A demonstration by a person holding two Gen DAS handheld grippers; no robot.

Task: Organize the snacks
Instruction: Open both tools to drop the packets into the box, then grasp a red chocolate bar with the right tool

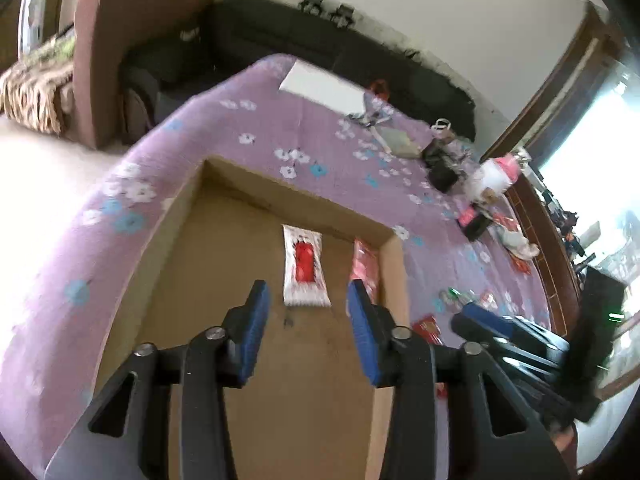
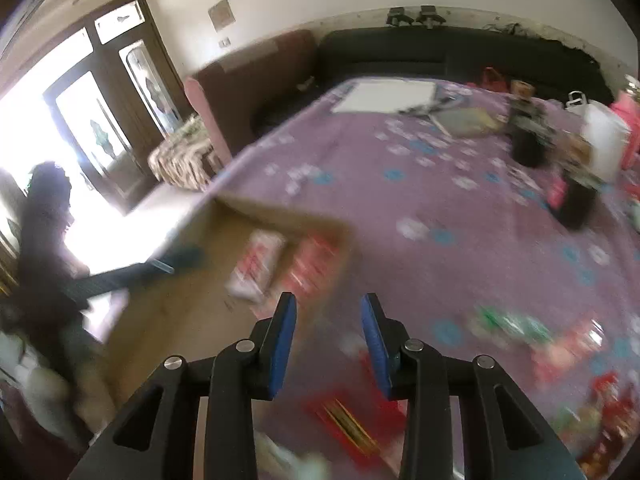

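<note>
A shallow cardboard box [image 1: 296, 200] lies on a purple flowered cloth [image 1: 248, 120]. In it lie a white snack packet with a red picture [image 1: 304, 268] and a red packet [image 1: 365, 268] against the right wall. My left gripper [image 1: 307, 294] is open and empty, just above the box floor, near the white packet. My right gripper [image 2: 329, 306] is open and empty over the cloth, right of the box [image 2: 280, 210]. Both packets also show in the right wrist view, white [image 2: 258, 266] and red [image 2: 314, 268]. Loose red snacks [image 2: 352, 420] lie below the right gripper.
More snack packets, red and green [image 2: 520, 328], lie on the cloth at the right. Black containers [image 2: 576, 200], a white bag [image 2: 604, 140] and a white sheet [image 2: 384, 98] stand farther back. A dark sofa [image 1: 280, 36] runs along the wall. The right gripper shows in the left wrist view [image 1: 500, 328].
</note>
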